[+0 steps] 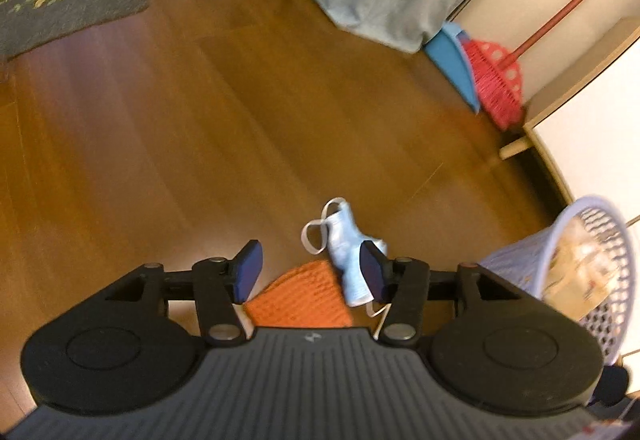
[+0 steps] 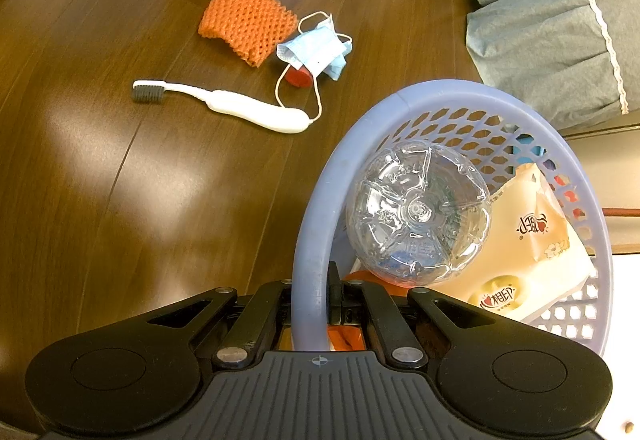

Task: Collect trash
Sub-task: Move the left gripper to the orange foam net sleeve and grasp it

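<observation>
left wrist view: the left gripper (image 1: 311, 272) hangs above the wood floor (image 1: 180, 144) with its jaws wide apart and nothing between them. just beyond its right pad (image 1: 371, 272) lies a pale blue mask (image 1: 345, 240), loops trailing, partly hidden by that pad. under the gap between the fingers, close in, sits an orange foam net (image 1: 300, 300), touching the mask. off to the right of the gripper stands a lilac basket (image 1: 600, 264), tilted in the frame. far ahead to the right a red broom (image 1: 500, 80) and a blue dustpan (image 1: 452, 64) lean by the wall; a grey mat (image 1: 68, 8) lies far ahead to the left.

right wrist view: the right gripper (image 2: 316, 304) is clamped on the basket's rim (image 2: 308, 252), jaws drawn close on either side of it. inside the basket (image 2: 440, 96), just ahead to the right, are a clear bottle (image 2: 416, 212), its base facing the camera, and a cream tissue pack (image 2: 532, 240). ahead and left on the floor (image 2: 100, 200) lies a white toothbrush (image 2: 224, 104), its handle end touching a mask loop. beyond it sit the mask (image 2: 316, 50) and the net (image 2: 248, 22), touching each other, with a small red thing (image 2: 298, 76) under the mask's near edge. blue bedding (image 2: 552, 20) fills the far right.
</observation>
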### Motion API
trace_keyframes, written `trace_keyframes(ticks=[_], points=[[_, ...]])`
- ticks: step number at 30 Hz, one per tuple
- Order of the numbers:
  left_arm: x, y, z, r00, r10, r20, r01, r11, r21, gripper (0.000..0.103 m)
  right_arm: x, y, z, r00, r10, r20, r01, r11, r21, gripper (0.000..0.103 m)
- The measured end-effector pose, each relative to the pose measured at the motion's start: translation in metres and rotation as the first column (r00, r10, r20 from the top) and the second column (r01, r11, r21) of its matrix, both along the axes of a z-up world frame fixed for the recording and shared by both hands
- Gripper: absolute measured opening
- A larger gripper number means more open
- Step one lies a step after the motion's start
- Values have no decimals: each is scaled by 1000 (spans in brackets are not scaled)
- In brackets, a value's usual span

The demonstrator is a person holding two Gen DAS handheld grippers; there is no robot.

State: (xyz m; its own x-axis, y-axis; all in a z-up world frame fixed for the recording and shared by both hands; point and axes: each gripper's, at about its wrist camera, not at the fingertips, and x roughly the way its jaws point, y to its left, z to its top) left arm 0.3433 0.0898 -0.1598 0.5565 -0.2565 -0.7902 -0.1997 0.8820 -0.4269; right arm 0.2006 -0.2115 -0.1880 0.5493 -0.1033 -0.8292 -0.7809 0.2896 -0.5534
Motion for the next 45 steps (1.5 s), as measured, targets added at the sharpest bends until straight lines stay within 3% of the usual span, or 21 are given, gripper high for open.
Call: trace_keyframes(ticks=[4,11,22,30,40,45], points=[[-4,-4,-21,999,-29,-16,30,998,57,53,-1,0,-1,1000,3,0,-3,1000,-1,0],[-11,-17,-59,995,-83,-46,85,995,45,64,-1,0,-1,1000,6,1,-6,1000,-5,0],[-8,-28,-100,986,-98,-136,101,995,19,65,-2,0,-3,1000,16,1,-16,1000,-10,0],[5,-43,-110,980,-140,-145,149,987,58,65,-2,1,-3,1000,19,-1,-19,1000,-13,0],[7,-58,-113,973,-172,-157,187,978,92,49,-1,0,-2,1000,19,-2,-19,1000,-16,0],[8,-58,-113,973,-163,-164,180,979,98,27,-1,-1,-3,1000,17,-3,-17,1000,-16,0]])
